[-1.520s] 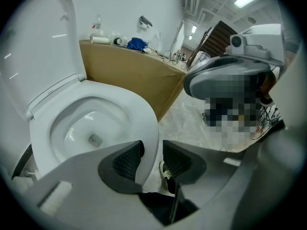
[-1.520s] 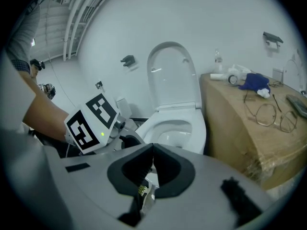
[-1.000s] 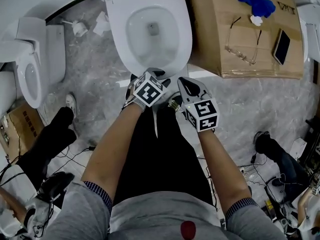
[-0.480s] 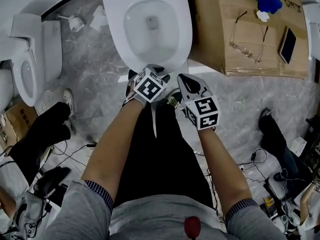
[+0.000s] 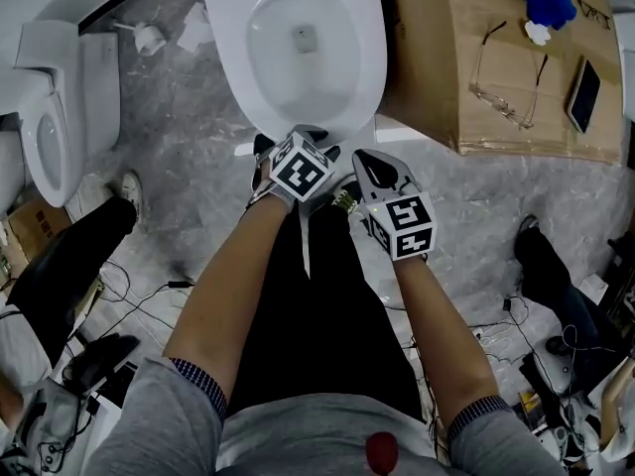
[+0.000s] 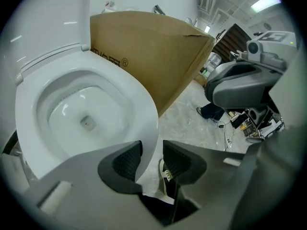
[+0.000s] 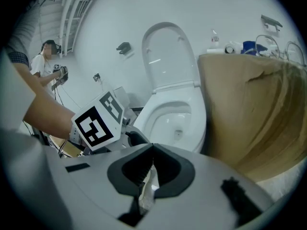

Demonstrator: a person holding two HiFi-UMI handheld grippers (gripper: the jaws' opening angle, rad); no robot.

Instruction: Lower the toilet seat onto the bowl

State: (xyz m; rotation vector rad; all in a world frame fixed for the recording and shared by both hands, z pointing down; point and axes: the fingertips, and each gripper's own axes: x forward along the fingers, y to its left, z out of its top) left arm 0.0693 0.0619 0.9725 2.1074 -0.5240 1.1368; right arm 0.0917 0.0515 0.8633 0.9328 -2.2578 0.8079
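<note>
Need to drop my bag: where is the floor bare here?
Bare floor lies between the toilet and the second toilet at left, and beside the cardboard box at right. Cables crowd both lower corners; glasses and a phone occupy the box.

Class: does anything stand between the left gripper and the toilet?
Nothing visible does. The left gripper, jaws apart and empty, looks straight at the front rim of the toilet. The cardboard box stands beside the toilet, off that path.

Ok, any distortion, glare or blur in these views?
Head view: sharp, even light, white ceramic toilet bowl bright but not blown out. Left gripper view: fisheye curve, black corners, ceiling lamp glaring. Right gripper view: same curve, brown cardboard box softly blurred.
</note>
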